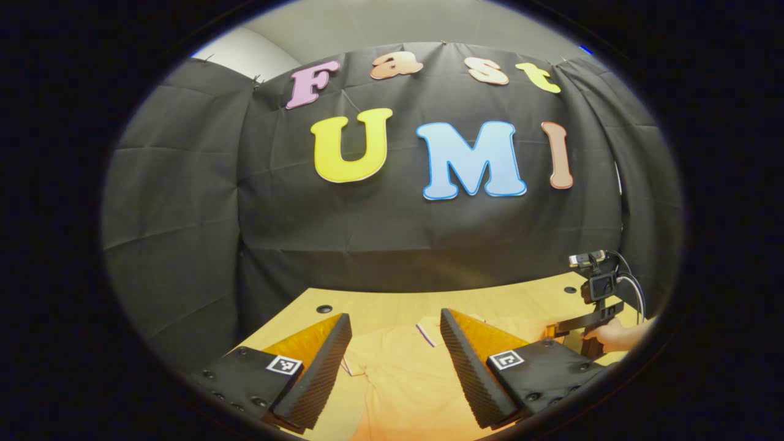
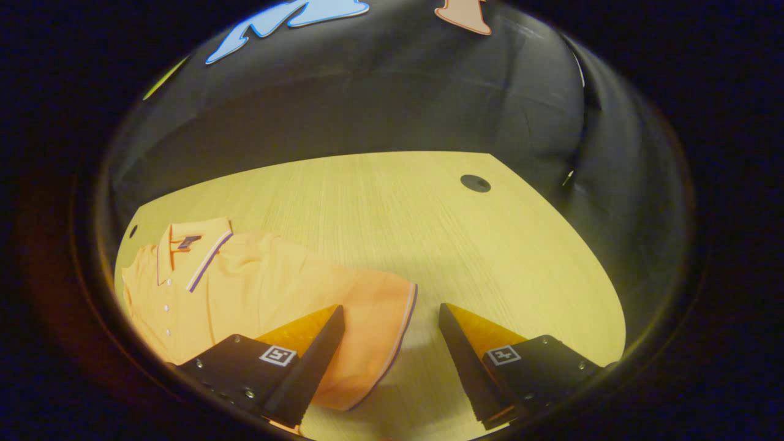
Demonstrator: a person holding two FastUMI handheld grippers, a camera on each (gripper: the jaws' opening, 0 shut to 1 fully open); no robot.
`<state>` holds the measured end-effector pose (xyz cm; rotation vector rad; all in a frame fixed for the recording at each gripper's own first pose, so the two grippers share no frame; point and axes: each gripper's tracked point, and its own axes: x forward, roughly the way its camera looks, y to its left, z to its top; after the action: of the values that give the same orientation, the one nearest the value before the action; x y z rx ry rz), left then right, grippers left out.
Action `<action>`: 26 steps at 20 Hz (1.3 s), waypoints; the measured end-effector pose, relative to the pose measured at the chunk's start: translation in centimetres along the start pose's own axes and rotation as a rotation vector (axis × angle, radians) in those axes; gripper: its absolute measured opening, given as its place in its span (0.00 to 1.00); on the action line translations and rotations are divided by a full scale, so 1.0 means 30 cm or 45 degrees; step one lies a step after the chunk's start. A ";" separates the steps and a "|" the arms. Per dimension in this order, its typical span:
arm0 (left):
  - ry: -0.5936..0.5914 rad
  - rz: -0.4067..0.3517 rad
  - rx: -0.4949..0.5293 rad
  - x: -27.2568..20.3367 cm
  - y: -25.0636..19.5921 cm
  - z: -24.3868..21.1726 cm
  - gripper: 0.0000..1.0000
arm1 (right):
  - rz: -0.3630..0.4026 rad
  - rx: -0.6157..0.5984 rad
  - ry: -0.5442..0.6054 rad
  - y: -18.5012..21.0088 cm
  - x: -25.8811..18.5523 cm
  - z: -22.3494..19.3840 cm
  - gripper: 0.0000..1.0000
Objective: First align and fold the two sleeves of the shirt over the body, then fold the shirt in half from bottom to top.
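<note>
I hold my right gripper (image 2: 392, 334) low over the table (image 2: 429, 208) with its fingers spread wide and nothing between them, because the sleeve (image 2: 373, 306) of the orange shirt (image 2: 257, 282) lies just ahead and below, and I want the gap ready to straddle its striped cuff edge. That cuff sits between my two fingers, nearer the left finger, whose tip overlaps the sleeve cloth in the view; I cannot tell whether it touches the fabric or hangs just above it. The shirt lies flat, stretching away to the left of this gripper, with its collar (image 2: 193, 251) and button placket at the far left, so the body onto which this sleeve must fold is to that side. My left gripper (image 1: 395, 343) is likewise spread apart and empty, held above the shirt (image 1: 404, 380), which lies directly under and between its fingers; it looks more toward the booth wall than down, so I judge it is waiting rather than reaching. Off to its right I see my other hand (image 1: 615, 335) holding its gripper near the table edge. As I read it, no sleeve is folded yet, and the first grasp falls to the right side.
</note>
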<state>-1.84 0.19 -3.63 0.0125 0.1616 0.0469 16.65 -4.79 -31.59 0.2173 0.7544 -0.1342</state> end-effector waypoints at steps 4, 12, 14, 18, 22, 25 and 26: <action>0.002 0.016 -0.005 -0.047 0.021 -0.006 0.99 | 0.046 0.036 0.016 0.025 0.010 -0.007 0.87; -0.014 0.026 -0.010 -0.052 0.023 -0.006 0.99 | 0.043 0.108 0.039 0.039 0.012 0.008 0.04; -0.015 0.028 -0.013 -0.051 0.025 -0.006 0.95 | 0.063 0.106 0.048 0.053 0.007 0.011 0.04; -0.012 0.036 -0.022 -0.048 0.028 -0.010 0.99 | 0.095 0.026 -0.039 0.102 -0.065 0.073 0.04; -0.014 0.032 -0.027 -0.045 0.029 -0.012 0.99 | 0.196 -0.026 -0.131 0.214 -0.174 0.133 0.04; -0.018 0.028 -0.031 -0.044 0.029 -0.015 0.99 | 0.261 -0.127 -0.166 0.313 -0.228 0.143 0.04; -0.019 0.029 -0.034 -0.042 0.032 -0.013 0.99 | 0.283 -0.161 -0.171 0.348 -0.239 0.135 0.04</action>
<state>-3.19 1.08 -3.79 -0.0117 0.1458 0.0717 16.23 4.65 -22.23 0.1688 0.5987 0.1087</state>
